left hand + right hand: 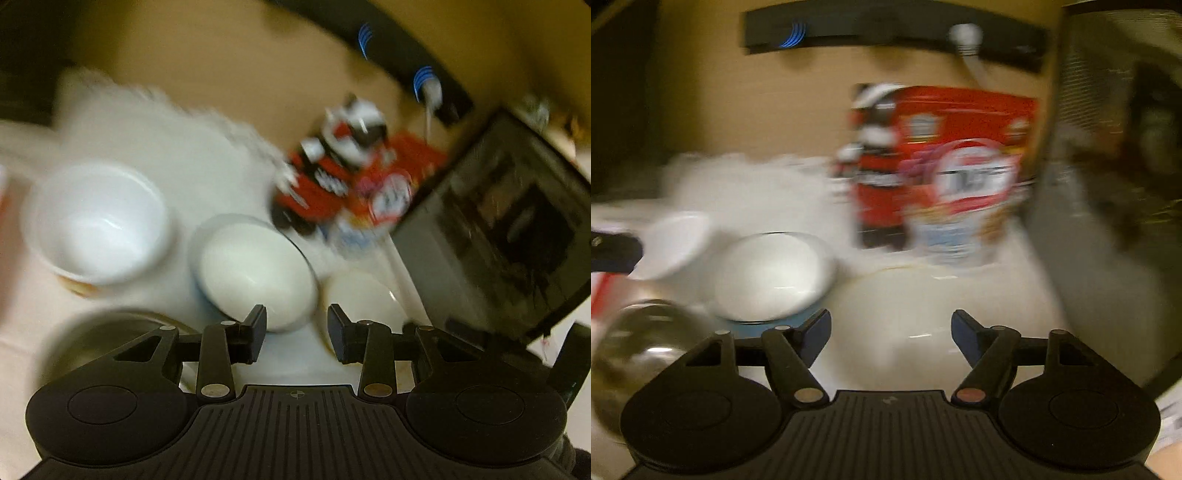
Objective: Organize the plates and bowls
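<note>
Both views are blurred. In the left wrist view, my left gripper (297,332) is open above the white counter, with nothing between its pads. A white bowl with a blue outside (255,269) lies just beyond its left finger. A second white bowl (99,221) stands further left, a shiny metal bowl (110,339) is at the lower left, and a white plate (362,299) sits to the right. In the right wrist view, my right gripper (890,332) is open over the white plate (923,306). To its left are the blue-sided bowl (772,277), the white bowl (672,243) and the metal bowl (639,339).
A red cereal box (945,166) stands upright behind the dishes, also seen as the red box (351,177). A dark appliance (498,240) blocks the right side, seen again as the appliance (1108,184). A tan wall with a black rail (886,29) closes the back.
</note>
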Demonstrator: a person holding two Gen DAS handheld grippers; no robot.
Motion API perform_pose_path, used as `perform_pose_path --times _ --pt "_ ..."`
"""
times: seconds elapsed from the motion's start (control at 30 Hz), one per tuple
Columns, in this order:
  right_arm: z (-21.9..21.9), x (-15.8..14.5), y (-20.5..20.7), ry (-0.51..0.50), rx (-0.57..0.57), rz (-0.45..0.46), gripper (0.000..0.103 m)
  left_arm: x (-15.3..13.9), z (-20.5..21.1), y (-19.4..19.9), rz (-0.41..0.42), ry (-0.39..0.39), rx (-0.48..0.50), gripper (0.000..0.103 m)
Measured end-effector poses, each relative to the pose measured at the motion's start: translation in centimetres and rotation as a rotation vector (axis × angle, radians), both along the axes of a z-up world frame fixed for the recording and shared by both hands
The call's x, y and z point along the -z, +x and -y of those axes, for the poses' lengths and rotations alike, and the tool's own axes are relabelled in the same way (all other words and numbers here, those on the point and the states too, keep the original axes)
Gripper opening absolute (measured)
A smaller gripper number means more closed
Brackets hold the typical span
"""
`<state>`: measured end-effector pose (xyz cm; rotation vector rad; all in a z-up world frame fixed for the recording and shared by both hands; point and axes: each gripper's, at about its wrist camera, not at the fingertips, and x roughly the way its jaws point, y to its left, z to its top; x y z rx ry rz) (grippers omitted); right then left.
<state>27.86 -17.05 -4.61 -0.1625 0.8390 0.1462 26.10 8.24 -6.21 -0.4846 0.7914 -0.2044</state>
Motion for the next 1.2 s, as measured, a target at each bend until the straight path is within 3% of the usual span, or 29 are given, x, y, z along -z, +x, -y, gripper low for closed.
perform_pose_path --times 0.1,0.27,0.4,0.53,0.67,0.8,1.2 --pt "3.4 0.5 1.3 0.054 0.014 -0.023 0.077 1.9 3.4 2.6 -0.07 -0.024 0.03 0.04" --pt "7.8 2.7 4.6 0.235 0.032 -0.176 0.077 5.1 7.3 6.3 -0.18 -0.021 -0.005 0.04" --pt "8.7 5.4 6.9 0.24 0.061 -0.211 0.073 6.9 9.4 8.6 -0.234 -0.017 -0.012 0.041" --pt "8.9 7.7 9.1 0.27 0.05 -0.277 0.053 7.5 10.2 9.6 -0.255 0.015 -0.026 0.039" --pt "8.5 9.9 10.6 0.339 0.03 -0.389 0.034 7.4 10.3 10.2 -0.292 0.068 -0.014 0.024" --pt "8.1 9.6 9.8 0.338 -0.004 -0.405 0.033 7.3 9.6 10.0 -0.33 0.057 -0.009 0.023" --pt "6.8 7.9 3.9 0.36 -0.024 -0.487 0.033 5.6 9.0 4.3 -0.374 0.191 0.074 0.023"
